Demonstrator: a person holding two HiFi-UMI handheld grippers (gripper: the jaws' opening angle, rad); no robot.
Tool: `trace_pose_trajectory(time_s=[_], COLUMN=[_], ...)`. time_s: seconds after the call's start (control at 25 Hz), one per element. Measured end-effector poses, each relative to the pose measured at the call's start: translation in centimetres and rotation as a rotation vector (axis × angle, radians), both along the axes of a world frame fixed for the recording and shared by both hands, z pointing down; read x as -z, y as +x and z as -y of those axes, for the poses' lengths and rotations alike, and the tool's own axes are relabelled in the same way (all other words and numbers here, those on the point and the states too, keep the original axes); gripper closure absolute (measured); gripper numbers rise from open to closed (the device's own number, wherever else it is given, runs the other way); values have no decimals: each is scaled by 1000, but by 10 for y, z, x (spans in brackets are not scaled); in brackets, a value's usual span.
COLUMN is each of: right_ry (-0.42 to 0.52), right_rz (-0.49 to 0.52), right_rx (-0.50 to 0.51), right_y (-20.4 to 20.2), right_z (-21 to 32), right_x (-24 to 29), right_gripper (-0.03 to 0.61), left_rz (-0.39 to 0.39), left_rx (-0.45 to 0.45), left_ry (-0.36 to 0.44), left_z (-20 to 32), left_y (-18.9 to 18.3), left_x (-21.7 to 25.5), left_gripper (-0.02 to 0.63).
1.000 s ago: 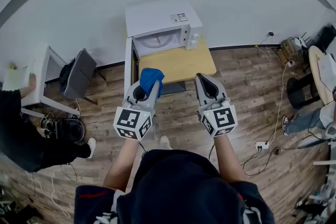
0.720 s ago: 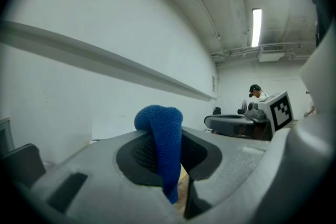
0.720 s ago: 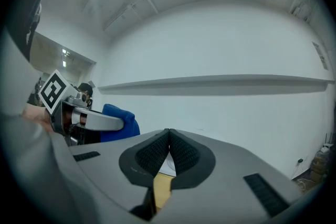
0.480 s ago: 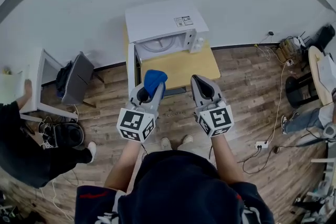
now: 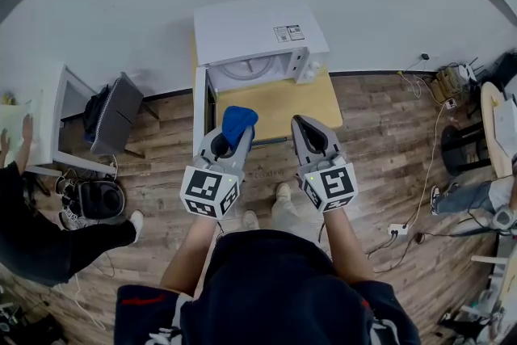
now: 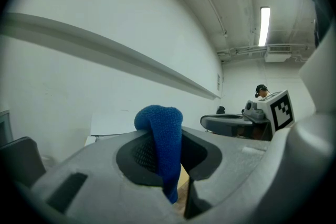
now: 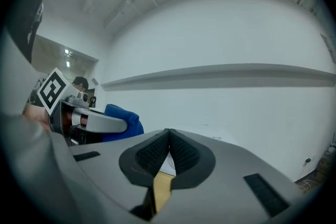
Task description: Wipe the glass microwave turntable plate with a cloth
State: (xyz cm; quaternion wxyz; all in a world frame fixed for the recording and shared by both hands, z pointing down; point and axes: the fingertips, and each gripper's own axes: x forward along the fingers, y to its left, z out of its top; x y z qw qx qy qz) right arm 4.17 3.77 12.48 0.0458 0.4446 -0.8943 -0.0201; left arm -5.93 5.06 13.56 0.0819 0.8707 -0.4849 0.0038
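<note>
A white microwave point(image 5: 254, 30) stands on a small wooden table point(image 5: 283, 104) against the wall, its door point(image 5: 199, 106) swung open to the left. Inside lies the glass turntable plate point(image 5: 246, 69), seen as a pale disc. My left gripper point(image 5: 234, 128) is shut on a blue cloth point(image 5: 237, 122), which bunches up between the jaws point(image 6: 159, 134). My right gripper point(image 5: 298, 124) is shut with nothing between its pads point(image 7: 168, 148). Both point level toward the microwave, short of the table's front edge.
To the left stand a white side table point(image 5: 60, 121) and a grey panel point(image 5: 112, 115) leaning by it, with a person point(image 5: 48, 238) nearby. Cables and a power strip point(image 5: 397, 229) lie on the wooden floor at the right.
Both grippers have moved toward the microwave, which now sits a little nearer and larger in the head view. The cloth stays held in the left gripper.
</note>
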Motion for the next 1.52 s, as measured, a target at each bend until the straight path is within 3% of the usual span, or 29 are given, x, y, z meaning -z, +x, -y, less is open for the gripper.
trace_pose_trajectory(time_s=[0.44, 0.96, 1.16, 1.52], right_ry=[-76, -177, -206, -281], right_rz=[-28, -58, -107, -202], right_rx=[83, 320, 385, 424], right_y=[28, 37, 27, 15], right_z=[72, 129, 137, 138], right_x=[-35, -93, -122, -184], right_gripper=[569, 569, 569, 569], left_rz=[19, 54, 127, 119], left_rx=[80, 247, 217, 156], left_ry=[-72, -177, -165, -221], left_z=[63, 108, 119, 129], left_y=[26, 45, 47, 39], left_x=[-36, -90, -104, -170], left_gripper=[555, 555, 555, 555])
